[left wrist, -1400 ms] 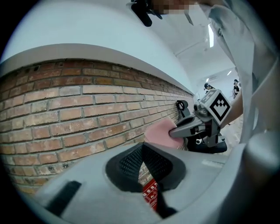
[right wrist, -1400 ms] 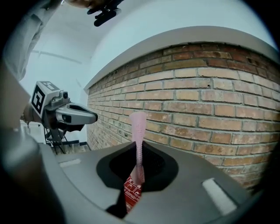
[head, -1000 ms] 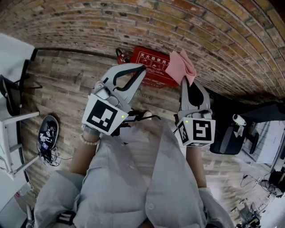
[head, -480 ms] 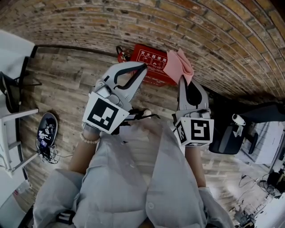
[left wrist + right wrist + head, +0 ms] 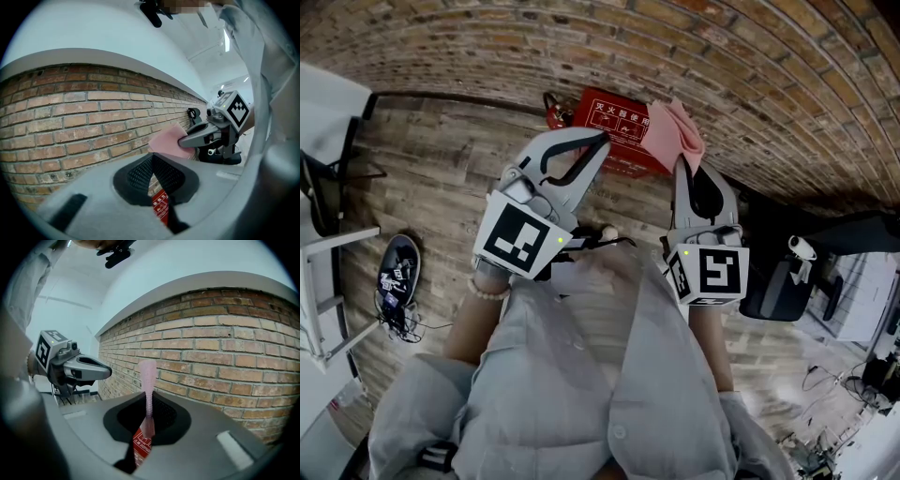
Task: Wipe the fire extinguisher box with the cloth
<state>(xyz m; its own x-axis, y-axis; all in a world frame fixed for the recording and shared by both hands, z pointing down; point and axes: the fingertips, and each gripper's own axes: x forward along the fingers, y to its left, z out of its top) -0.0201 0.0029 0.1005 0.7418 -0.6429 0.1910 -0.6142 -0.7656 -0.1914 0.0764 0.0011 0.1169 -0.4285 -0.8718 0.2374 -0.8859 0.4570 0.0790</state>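
While your right claw grips pink woven cloth near red metal fire extinguisher box on wooden floor by brick wall, approach step likely in hand. Your left claw clenched, empty. Next: press cloth onto box, stroke across.

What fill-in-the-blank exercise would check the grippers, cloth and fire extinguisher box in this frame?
1. The right gripper is shut on a ___ cloth.
2. The left gripper, jaws together, holds ___.
3. The fire extinguisher box is ___ in colour.
4. Behind the box rises a ___ wall.
Missing words: pink; nothing; red; brick.
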